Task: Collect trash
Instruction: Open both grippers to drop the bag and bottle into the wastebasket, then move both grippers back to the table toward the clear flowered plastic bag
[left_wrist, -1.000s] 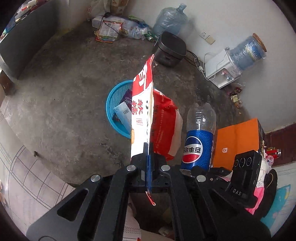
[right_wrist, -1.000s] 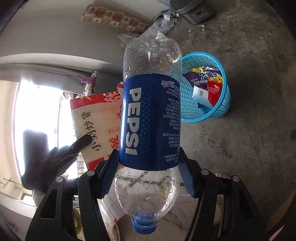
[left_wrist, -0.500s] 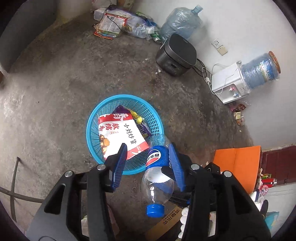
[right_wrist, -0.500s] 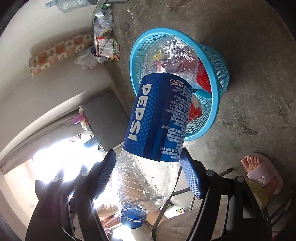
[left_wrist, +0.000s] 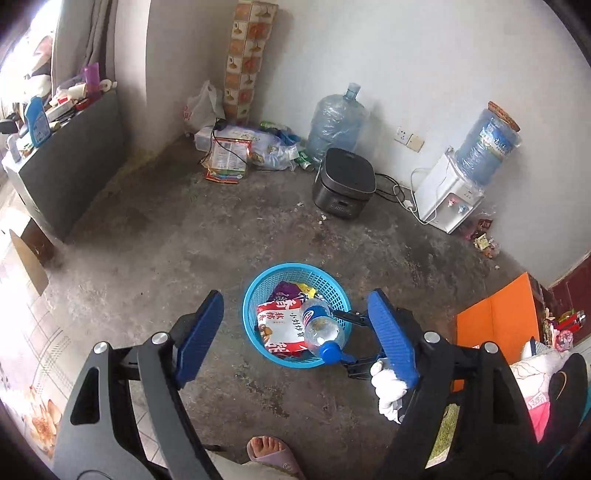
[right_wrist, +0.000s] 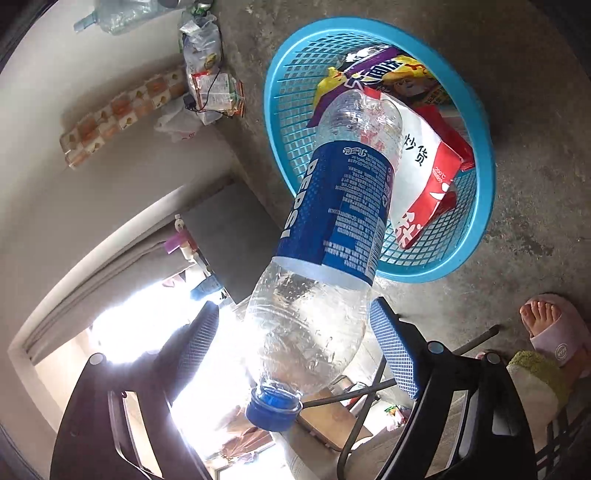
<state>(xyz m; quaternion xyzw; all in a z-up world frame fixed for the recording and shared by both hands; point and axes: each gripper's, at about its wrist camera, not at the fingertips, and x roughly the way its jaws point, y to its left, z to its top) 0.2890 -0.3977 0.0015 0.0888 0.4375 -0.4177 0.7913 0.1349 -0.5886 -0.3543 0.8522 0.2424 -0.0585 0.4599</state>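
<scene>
Over the concrete floor, left wrist view: left gripper (left_wrist: 295, 328) has just been opening, jaws wide apart w/ nothing between; red-white snack bag (left_wrist: 279, 326) lies in the blue basket (left_wrist: 255, 291); Pepsi bottle (left_wrist: 320, 328) slants over the basket rim, cap outward; right gripper (left_wrist: 354, 338) just beside it. Right wrist view: right gripper (right_wrist: 295, 354) also just been opening; bottle (right_wrist: 332, 218) sits between the pads, which look clear of it, base-first toward basket (right_wrist: 476, 221). Step: dropping trash in; next prob. pull both grippers back & look for more litter.
</scene>
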